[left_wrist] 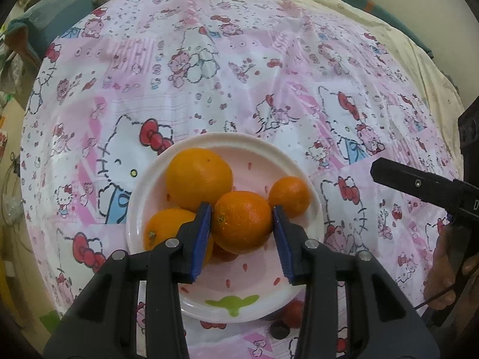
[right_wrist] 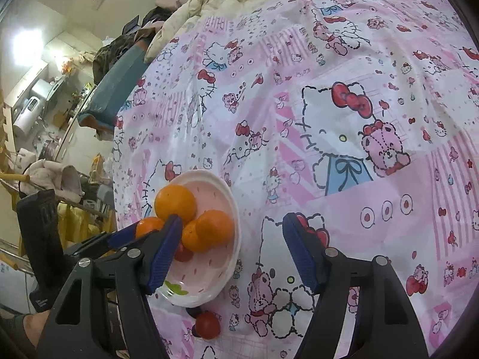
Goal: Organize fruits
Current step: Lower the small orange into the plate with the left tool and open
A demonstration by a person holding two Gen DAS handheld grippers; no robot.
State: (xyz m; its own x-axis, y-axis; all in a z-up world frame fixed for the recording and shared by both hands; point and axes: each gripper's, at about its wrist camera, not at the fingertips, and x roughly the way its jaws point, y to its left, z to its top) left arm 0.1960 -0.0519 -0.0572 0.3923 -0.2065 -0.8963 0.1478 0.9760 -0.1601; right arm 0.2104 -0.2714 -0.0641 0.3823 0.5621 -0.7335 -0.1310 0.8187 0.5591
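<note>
A white and pink plate (left_wrist: 260, 284) on the Hello Kitty cloth holds several oranges. My left gripper (left_wrist: 242, 218) is shut on the front orange (left_wrist: 241, 221), its blue pads touching both sides, over the plate. A large orange (left_wrist: 199, 178), a small orange (left_wrist: 289, 196) and another orange (left_wrist: 163, 227) lie around it. My right gripper (right_wrist: 232, 239) is open and empty, above the cloth just right of the plate (right_wrist: 206, 287). A small red fruit (right_wrist: 183, 254) lies in the plate under the oranges (right_wrist: 206, 230).
A red fruit (right_wrist: 207, 324) and a dark one lie on the cloth by the plate's near rim. The table's left edge drops to a cluttered room. A cream quilt (left_wrist: 374, 15) lies beyond the cloth.
</note>
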